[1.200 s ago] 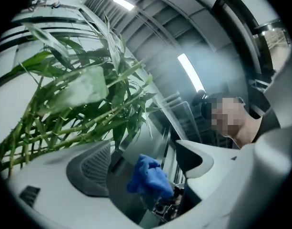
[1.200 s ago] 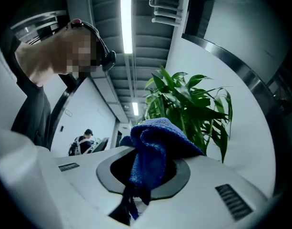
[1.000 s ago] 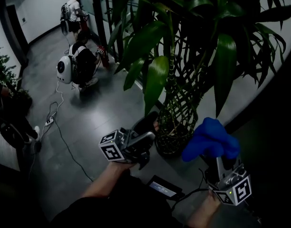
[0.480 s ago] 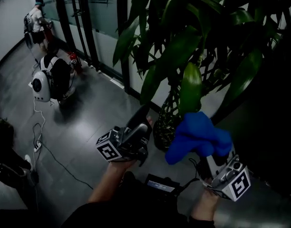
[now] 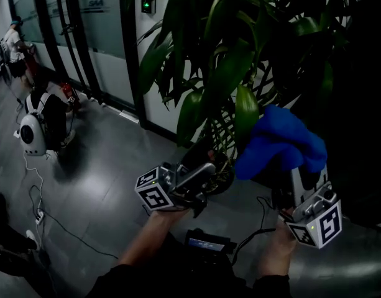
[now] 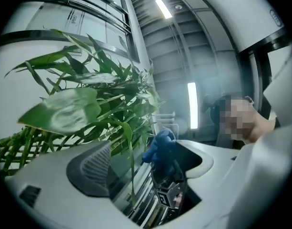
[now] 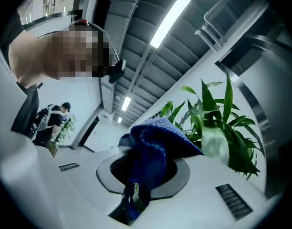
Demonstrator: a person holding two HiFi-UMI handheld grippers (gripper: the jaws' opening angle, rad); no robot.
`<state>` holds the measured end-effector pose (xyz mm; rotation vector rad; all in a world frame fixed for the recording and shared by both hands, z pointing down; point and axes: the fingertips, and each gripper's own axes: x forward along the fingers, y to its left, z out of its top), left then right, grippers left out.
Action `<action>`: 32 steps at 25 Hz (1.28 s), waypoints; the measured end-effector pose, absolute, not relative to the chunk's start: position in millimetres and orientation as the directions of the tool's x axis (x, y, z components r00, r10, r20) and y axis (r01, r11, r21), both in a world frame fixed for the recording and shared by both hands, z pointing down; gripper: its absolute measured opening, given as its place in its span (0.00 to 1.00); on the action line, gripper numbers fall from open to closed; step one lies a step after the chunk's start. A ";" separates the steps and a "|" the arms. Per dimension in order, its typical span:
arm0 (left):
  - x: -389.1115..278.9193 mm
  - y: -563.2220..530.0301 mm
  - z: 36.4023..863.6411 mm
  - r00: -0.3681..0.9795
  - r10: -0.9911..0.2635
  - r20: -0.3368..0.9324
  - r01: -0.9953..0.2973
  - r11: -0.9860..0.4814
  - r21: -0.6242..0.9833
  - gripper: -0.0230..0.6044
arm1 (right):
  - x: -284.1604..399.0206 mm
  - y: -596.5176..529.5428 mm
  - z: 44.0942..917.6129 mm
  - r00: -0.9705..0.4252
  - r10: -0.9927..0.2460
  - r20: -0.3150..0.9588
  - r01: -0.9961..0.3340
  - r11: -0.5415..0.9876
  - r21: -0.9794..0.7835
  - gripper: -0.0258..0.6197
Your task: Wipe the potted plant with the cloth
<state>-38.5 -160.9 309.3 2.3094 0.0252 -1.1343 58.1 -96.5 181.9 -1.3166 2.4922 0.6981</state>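
Note:
The potted plant (image 5: 227, 61) fills the top of the head view, with broad green leaves, latticed stems and a dark pot (image 5: 222, 177) on the floor. My right gripper (image 5: 289, 166) is shut on a bunched blue cloth (image 5: 280, 143), held up beside a hanging leaf (image 5: 246, 113). The right gripper view shows the cloth (image 7: 155, 147) draped over the right gripper (image 7: 141, 175), with leaves (image 7: 222, 128) behind. My left gripper (image 5: 202, 163) is open in front of the pot. A thin leaf (image 6: 129, 142) hangs in the gap of the left gripper (image 6: 146, 166).
A glass wall with black frames (image 5: 78, 36) runs along the left. A white and black backpack (image 5: 38, 126) and cables (image 5: 47, 216) lie on the grey floor. A black device (image 5: 206, 241) hangs at my waist. A dark wall (image 5: 364, 104) stands right of the plant.
The right gripper has lifted the blue cloth from pot height up beside the low leaves. The left gripper stays by the pot. The view has shifted closer to the plant.

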 end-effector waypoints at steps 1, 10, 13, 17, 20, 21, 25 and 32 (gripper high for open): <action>-32.8 -162.8 304.9 0.643 -0.218 -0.734 0.252 -0.844 0.473 0.71 | 67.6 -103.6 174.1 -0.543 -0.722 -0.429 -0.839 0.455 0.297 0.15; 9.0 -192.6 262.3 0.620 -0.228 -0.751 0.197 -0.881 0.431 0.71 | 86.1 -164.9 146.7 -0.611 -0.674 -0.416 -0.792 0.505 0.345 0.15; 18.6 -195.6 252.1 0.609 -0.221 -0.762 0.180 -0.897 0.404 0.71 | 73.7 -180.8 142.1 -0.660 -0.631 -0.409 -0.752 0.563 0.344 0.15; 28.8 -194.3 245.6 0.608 -0.177 -0.774 0.185 -0.917 0.355 0.71 | 54.0 -211.1 163.0 -0.722 -0.623 -0.302 -0.688 0.594 0.417 0.15; 27.8 -189.6 246.5 0.608 -0.150 -0.780 0.203 -0.920 0.335 0.71 | 35.3 -227.5 196.8 -0.748 -0.638 -0.181 -0.648 0.643 0.408 0.15; 25.7 -187.2 246.7 0.609 -0.140 -0.780 0.208 -0.921 0.328 0.71 | 31.8 -228.8 205.7 -0.748 -0.644 -0.160 -0.647 0.656 0.389 0.15; 16.9 -185.7 240.5 0.597 -0.092 -0.797 0.249 -0.923 0.293 0.71 | 30.4 -226.5 221.7 -0.740 -0.659 -0.137 -0.659 0.669 0.343 0.15; 9.5 -185.5 236.6 0.540 -0.046 -0.840 0.379 -0.878 0.291 0.71 | 47.5 -210.0 238.6 -0.713 -0.670 -0.209 -0.701 0.687 0.190 0.15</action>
